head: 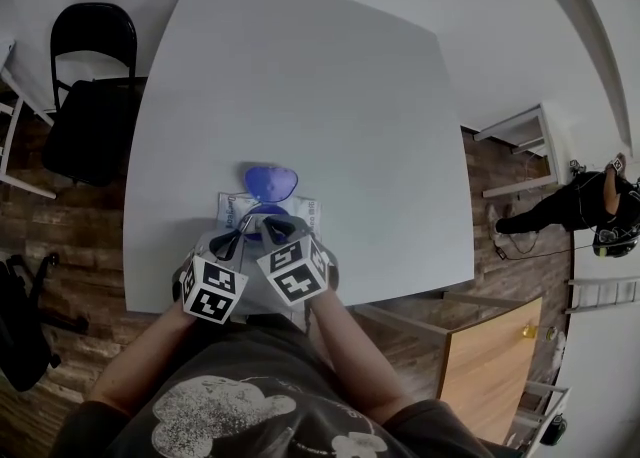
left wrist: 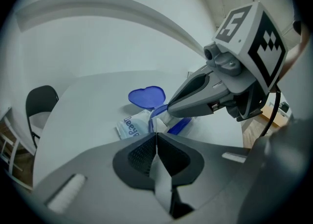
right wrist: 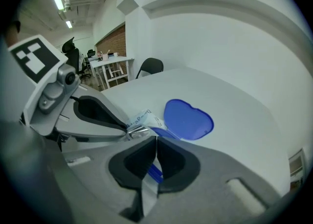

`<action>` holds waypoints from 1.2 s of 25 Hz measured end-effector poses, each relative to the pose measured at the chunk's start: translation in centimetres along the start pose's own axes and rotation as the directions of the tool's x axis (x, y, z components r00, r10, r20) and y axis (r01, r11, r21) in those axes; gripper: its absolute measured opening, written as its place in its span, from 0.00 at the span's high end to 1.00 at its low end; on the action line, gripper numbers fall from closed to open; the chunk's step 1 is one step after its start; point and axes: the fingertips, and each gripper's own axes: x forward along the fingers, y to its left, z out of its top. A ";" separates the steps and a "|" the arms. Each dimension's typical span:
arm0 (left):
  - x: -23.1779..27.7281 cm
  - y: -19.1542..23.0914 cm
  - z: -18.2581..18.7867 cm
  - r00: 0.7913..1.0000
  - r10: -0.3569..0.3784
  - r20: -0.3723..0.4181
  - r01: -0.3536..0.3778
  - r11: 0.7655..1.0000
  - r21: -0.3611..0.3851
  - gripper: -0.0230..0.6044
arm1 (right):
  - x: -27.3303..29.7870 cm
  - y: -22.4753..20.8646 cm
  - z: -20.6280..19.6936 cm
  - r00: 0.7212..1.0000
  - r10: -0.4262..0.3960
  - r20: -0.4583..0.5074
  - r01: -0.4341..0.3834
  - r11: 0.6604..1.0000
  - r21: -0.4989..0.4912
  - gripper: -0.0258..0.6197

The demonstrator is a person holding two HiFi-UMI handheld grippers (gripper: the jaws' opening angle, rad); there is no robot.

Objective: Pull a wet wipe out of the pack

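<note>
A wet wipe pack lies near the front edge of the white table, with its blue heart-shaped lid flipped open toward the far side. My left gripper is shut on the pack's near edge, and a pale strip of wrapper shows between its pads. From the right, my right gripper reaches into the blue opening. It is shut on a white wet wipe that shows as a pale strip between its pads. In the head view both grippers' marker cubes hide the pack's near half.
A black chair stands off the table's left side. The table's front edge runs just under my hands. A wooden cabinet sits at the lower right, and a person is far off to the right on the floor.
</note>
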 end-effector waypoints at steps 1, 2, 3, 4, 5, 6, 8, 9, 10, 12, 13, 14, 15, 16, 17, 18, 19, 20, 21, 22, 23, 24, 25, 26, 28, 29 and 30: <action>0.0 0.0 -0.1 1.000 -0.002 -0.001 0.002 1.000 0.000 0.92 | -0.3 0.1 0.2 1.000 -0.002 0.008 0.002 1.000 0.003 0.96; 0.0 0.1 -0.1 1.000 -0.004 -0.001 0.004 1.000 0.000 0.92 | -0.6 0.1 0.3 1.000 -0.006 0.016 0.006 1.000 0.008 0.96; 0.0 0.1 -0.1 1.000 -0.006 -0.002 0.006 1.000 -0.001 0.92 | -1.0 0.0 0.5 1.000 -0.010 0.023 0.010 1.000 0.014 0.96; 0.0 0.2 -0.1 1.000 -0.008 -0.002 0.008 1.000 -0.002 0.92 | -1.3 -0.1 0.6 0.999 -0.016 0.032 0.015 1.000 0.022 0.96; -0.1 0.3 -0.2 1.000 -0.010 -0.001 0.010 1.000 -0.002 0.92 | -1.6 -0.2 0.7 0.999 -0.023 0.041 0.022 0.999 0.033 0.96; -0.1 0.3 -0.2 1.000 -0.013 -0.001 0.013 1.000 -0.002 0.92 | -2.0 -0.3 0.8 0.998 -0.031 0.051 0.028 0.999 0.044 0.96; -0.1 0.4 -0.1 1.000 -0.022 -0.001 0.022 1.000 0.001 0.92 | -2.8 -0.6 1.2 0.996 -0.051 0.076 0.046 0.997 0.061 0.96; -0.1 0.4 -0.1 1.000 -0.027 0.000 0.027 1.000 0.004 0.92 | -3.2 -0.7 1.4 0.994 -0.064 0.091 0.058 0.996 0.065 0.96; -0.1 0.4 -0.1 0.999 -0.033 0.000 0.033 0.999 0.007 0.92 | -3.5 -0.8 1.7 0.992 -0.078 0.104 0.071 0.995 0.069 0.96; -0.2 0.4 -0.1 0.999 -0.048 0.004 0.048 0.999 0.011 0.92 | -4.0 -1.0 2.2 0.987 -0.106 0.123 0.097 0.992 0.076 0.96; -0.2 0.3 -0.2 0.998 -0.056 0.006 0.056 0.998 0.011 0.92 | -4.2 -1.1 2.4 0.984 -0.120 0.130 0.110 0.991 0.082 0.96; -0.2 0.3 -0.1 0.998 -0.064 0.008 0.064 0.998 0.012 0.92 | -4.4 -1.2 2.6 0.981 -0.135 0.137 0.123 0.988 0.089 0.96; -0.2 0.3 -0.1 0.997 -0.073 0.009 0.073 0.997 0.014 0.92 | -4.6 -1.4 2.8 0.978 -0.150 0.146 0.137 0.986 0.097 0.96; -0.2 0.2 -0.1 0.997 -0.080 0.011 0.080 0.997 0.017 0.92 | -4.8 -1.7 2.9 0.974 -0.165 0.153 0.150 0.983 0.106 0.96; -0.2 0.3 -0.1 0.996 -0.087 0.012 0.087 0.996 0.021 0.92 | -5.1 -1.9 3.0 0.971 -0.181 0.159 0.164 0.980 0.114 0.96; -0.1 0.3 0.0 0.996 -0.091 0.013 0.091 0.996 0.026 0.92 | -5.4 -2.2 3.1 0.967 -0.195 0.164 0.176 0.977 0.123 0.96; -0.1 0.4 -0.1 0.996 -0.093 0.012 0.092 0.995 0.029 0.91 | -5.6 -2.6 3.0 0.963 -0.209 0.168 0.189 0.973 0.131 0.96; 0.0 0.5 -0.1 0.996 -0.091 0.012 0.090 0.995 0.030 0.91 | -5.9 -3.0 2.8 0.960 -0.222 0.169 0.199 0.970 0.141 0.96; 0.0 0.6 -0.1 0.996 -0.086 0.011 0.086 0.996 0.029 0.91 | -6.2 -3.5 2.6 0.958 -0.232 0.170 0.206 0.966 0.153 0.96; 0.0 0.7 -0.2 0.997 -0.080 0.010 0.079 0.996 0.027 0.91 | -6.5 -3.9 2.2 0.956 -0.239 0.171 0.211 0.963 0.166 0.96; 0.0 0.8 -0.2 0.997 -0.071 0.009 0.071 0.997 0.023 0.91 | -6.8 -4.4 1.9 0.954 -0.246 0.173 0.215 0.961 0.176 0.96; 0.0 0.9 -0.2 0.998 -0.060 0.007 0.060 0.998 0.019 0.91 | -7.2 -4.9 1.5 0.952 -0.252 0.175 0.220 0.958 0.184 0.96; -0.1 0.9 -0.1 0.999 -0.048 0.005 0.048 0.999 0.014 0.91 | -7.5 -5.5 1.1 0.950 -0.257 0.177 0.224 0.956 0.188 0.96; -0.1 1.0 -0.1 0.999 -0.036 0.003 0.036 0.999 0.008 0.90 | -7.9 -6.0 0.6 0.948 -0.262 0.179 0.228 0.955 0.191 0.96; -0.2 1.1 0.0 1.000 -0.010 0.004 0.010 1.000 -0.008 0.90 | -8.5 -7.2 -0.3 0.947 -0.265 0.182 0.229 0.953 0.197 0.96; -0.2 1.2 0.1 1.000 0.004 0.007 -0.003 1.000 -0.019 0.90 | -8.7 -7.7 -0.7 0.947 -0.264 0.184 0.227 0.953 0.199 0.96; -0.2 1.2 0.1 1.000 0.018 0.013 -0.017 0.999 -0.036 0.89 | -9.0 -8.2 -1.0 0.947 -0.261 0.188 0.224 0.954 0.200 0.96</action>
